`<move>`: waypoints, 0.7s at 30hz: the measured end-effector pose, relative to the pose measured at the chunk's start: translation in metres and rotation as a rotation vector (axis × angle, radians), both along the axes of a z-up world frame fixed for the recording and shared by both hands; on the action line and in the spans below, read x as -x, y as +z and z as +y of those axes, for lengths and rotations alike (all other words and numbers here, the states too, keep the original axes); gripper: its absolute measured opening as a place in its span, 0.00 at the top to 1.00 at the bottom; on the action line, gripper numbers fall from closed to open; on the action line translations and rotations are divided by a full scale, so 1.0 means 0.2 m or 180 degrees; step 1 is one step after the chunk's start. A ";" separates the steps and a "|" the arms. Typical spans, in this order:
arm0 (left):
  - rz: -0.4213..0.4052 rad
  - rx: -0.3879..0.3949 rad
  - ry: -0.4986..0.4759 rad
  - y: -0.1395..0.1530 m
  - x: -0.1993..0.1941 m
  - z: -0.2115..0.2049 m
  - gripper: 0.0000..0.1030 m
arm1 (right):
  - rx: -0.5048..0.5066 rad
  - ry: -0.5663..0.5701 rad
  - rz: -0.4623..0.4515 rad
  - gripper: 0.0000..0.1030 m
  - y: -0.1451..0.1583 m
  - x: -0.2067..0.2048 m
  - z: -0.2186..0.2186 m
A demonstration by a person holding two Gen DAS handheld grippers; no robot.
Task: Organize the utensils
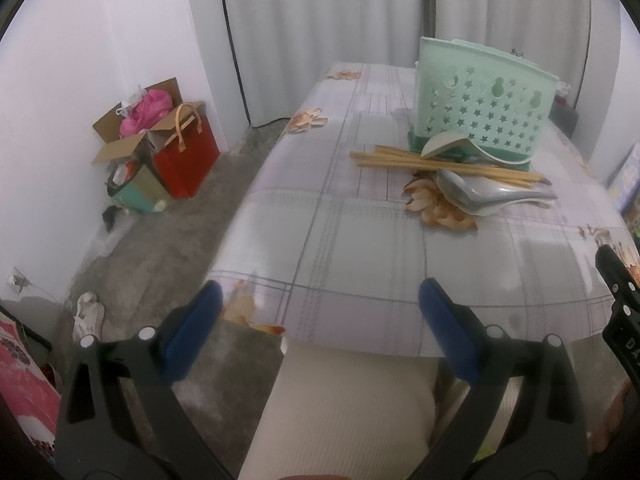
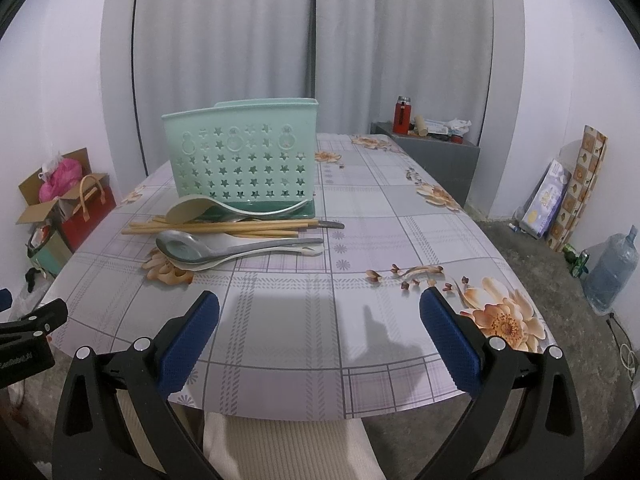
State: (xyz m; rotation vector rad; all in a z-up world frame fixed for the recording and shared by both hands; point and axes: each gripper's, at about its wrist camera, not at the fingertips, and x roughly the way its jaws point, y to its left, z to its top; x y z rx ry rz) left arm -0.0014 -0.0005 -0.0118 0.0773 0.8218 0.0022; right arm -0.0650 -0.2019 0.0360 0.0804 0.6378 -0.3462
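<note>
A mint-green utensil holder (image 2: 244, 156) (image 1: 484, 100) with star cut-outs stands upright on the table. In front of it lie several wooden chopsticks (image 2: 208, 228) (image 1: 440, 164), a beige spoon (image 2: 188, 208) (image 1: 444, 144) leaning on the holder's base, and stacked grey and white spoons (image 2: 224, 254) (image 1: 480, 194). My left gripper (image 1: 320, 300) is open at the table's near left edge, far from the utensils. Over the near edge, my right gripper (image 2: 320, 312) is also open and holds nothing.
The table (image 2: 360, 240) has a floral checked cloth. Bags and a cardboard box (image 1: 160, 140) sit on the floor at left. A grey cabinet (image 2: 436, 152) with a red flask, a water jug (image 2: 612, 268) and rolled sheets stand at right. A cream-clad lap shows below.
</note>
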 end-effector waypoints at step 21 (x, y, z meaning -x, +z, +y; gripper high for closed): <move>0.0314 -0.0319 -0.0397 -0.20 -0.36 -0.19 0.08 | -0.0268 0.0309 0.0440 0.05 -0.21 -0.28 -0.11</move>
